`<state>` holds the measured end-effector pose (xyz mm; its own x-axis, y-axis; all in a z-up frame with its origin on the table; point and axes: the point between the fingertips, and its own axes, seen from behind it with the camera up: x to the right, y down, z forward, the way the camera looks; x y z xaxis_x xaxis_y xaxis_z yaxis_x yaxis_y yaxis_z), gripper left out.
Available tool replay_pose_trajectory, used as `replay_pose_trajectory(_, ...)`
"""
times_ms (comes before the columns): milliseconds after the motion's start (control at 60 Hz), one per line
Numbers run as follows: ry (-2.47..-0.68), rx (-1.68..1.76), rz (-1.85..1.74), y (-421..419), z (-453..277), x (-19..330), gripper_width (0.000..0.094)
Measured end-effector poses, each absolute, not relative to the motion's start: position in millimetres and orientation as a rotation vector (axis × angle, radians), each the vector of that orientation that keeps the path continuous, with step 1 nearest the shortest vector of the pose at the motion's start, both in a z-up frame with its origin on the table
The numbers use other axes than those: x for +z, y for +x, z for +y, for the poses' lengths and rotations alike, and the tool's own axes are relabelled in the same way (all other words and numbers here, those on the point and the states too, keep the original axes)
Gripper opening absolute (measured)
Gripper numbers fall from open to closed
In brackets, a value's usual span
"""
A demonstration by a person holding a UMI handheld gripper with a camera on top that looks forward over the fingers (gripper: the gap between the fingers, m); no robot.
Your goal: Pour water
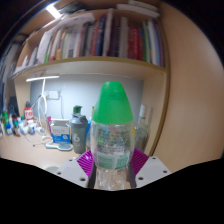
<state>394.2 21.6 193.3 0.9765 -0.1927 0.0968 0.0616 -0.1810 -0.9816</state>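
The bottle (pixel 112 135), clear-bodied with a green cap, stands upright between the fingers of the hand-held gripper (pixel 112 165), its long axis vertical and its cap pointing straight up. Behind it the counter (pixel 30 145) carries a grey bottle (pixel 79 130) and a row of small containers (pixel 15 125) off to one side, with a bookshelf (pixel 95 62) above, so the room around the bottle itself is open. The purple pads (pixel 88 160) press against both sides of its lower body, clamped on it.
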Motion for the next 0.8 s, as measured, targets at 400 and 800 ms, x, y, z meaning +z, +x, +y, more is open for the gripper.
replay_pose_trajectory(400, -1.731, -0.055, 0.182, 416.0, 20.9, 96.2, 0.0512)
replay_pose_trajectory(800, -1.847, -0.15, 0.153, 422.3, 11.0, 71.1, 0.0722)
